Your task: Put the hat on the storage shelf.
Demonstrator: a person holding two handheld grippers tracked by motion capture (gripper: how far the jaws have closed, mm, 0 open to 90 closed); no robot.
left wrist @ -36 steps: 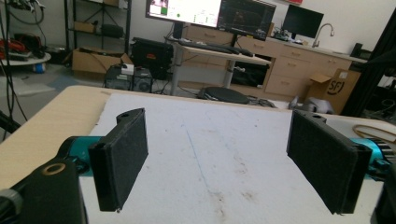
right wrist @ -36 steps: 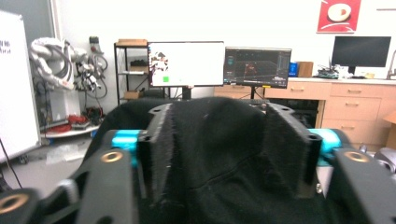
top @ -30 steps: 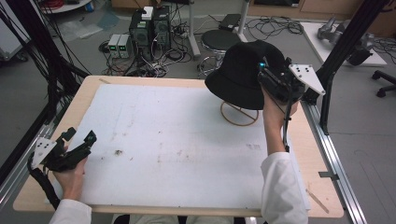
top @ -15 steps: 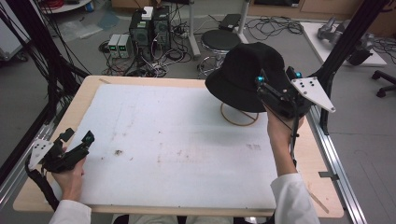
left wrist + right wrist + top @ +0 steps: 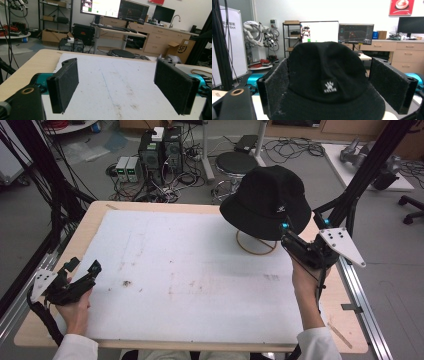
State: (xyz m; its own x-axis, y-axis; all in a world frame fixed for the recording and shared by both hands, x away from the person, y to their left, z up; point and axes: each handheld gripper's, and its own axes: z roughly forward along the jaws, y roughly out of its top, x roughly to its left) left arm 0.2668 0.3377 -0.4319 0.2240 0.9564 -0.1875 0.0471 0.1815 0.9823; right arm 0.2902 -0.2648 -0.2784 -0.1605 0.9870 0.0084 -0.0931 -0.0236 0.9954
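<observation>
Right gripper view: right gripper (image 5: 337, 85) spread wide, facing the hat (image 5: 266, 202) on its stand (image 5: 256, 243). Left gripper (image 5: 75, 275) open, far from the hat. Any grab should pinch the brim squarely.

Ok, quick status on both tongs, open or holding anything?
Left tongs: open, nothing between the pads, low over the white mat.
Right tongs: open, holding nothing; the black hat sits just ahead on its stand.
</observation>
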